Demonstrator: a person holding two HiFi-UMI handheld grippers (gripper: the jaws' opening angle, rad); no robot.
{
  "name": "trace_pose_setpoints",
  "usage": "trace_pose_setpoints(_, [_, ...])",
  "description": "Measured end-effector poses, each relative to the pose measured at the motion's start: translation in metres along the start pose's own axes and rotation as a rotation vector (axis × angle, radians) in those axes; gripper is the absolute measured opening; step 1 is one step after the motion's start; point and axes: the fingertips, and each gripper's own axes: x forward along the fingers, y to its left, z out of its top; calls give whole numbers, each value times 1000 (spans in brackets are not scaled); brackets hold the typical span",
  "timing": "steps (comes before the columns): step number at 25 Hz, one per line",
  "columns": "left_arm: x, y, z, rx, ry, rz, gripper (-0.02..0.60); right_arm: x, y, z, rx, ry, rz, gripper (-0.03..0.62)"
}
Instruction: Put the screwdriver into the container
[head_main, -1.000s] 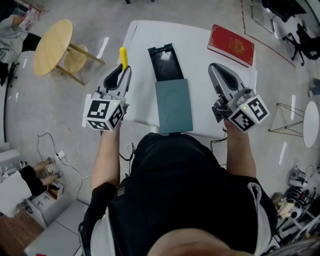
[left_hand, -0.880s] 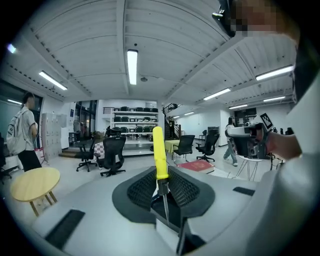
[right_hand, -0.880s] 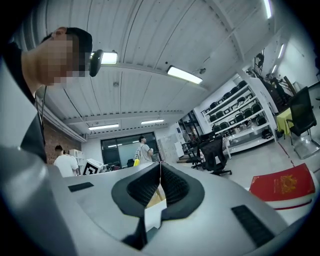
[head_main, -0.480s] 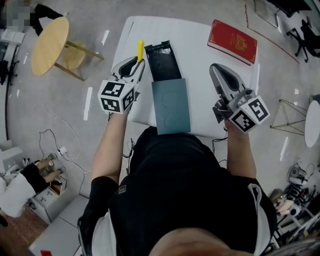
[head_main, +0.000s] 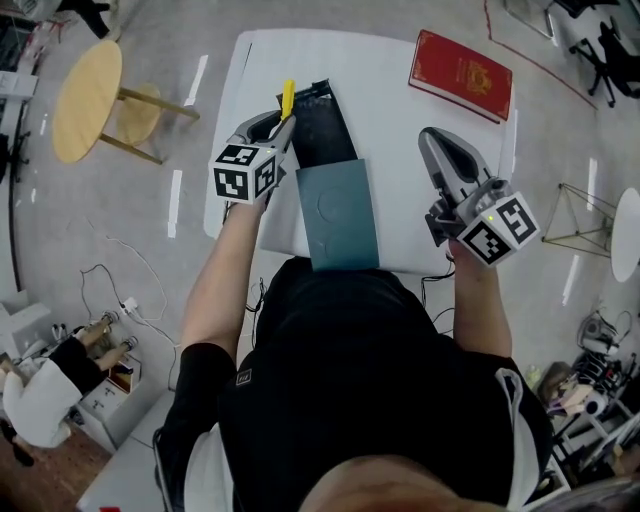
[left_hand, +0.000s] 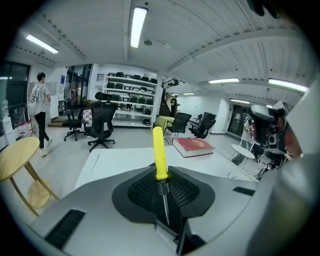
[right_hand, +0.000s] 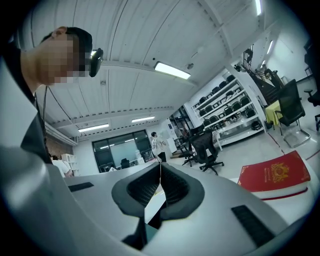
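Screwdriver (left_hand: 159, 159) clamped in the left gripper (left_hand: 162, 189): the jaws press on it where the yellow handle meets the metal shaft, the handle projecting beyond the jaw tips and the shaft pointing back between the jaws. In the head view the left gripper (head_main: 283, 124) is held above the white table (head_main: 400, 150), with the screwdriver's handle (head_main: 287, 98) at the left edge of the dark, open container (head_main: 325, 128); whether the two touch cannot be told. A teal lid (head_main: 340, 215) lies against the container's near end. The right gripper (head_main: 432, 142) hangs over the right part of the table, well apart from the container; its own view shows the jaws (right_hand: 159, 186) pressed together with nothing between them. A red book (head_main: 460, 72) lies on the far right corner of the table.
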Motion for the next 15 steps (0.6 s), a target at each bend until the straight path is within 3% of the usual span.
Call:
trace_pose_setpoints(9, [41,-7,-11,-131,68,-65,83,-10,-13,6,7,-14,-49,31])
trace_pose_setpoints(15, [57,-13,-26,-125,135,-81,83,-21,-21,4,21,-14,-85,31])
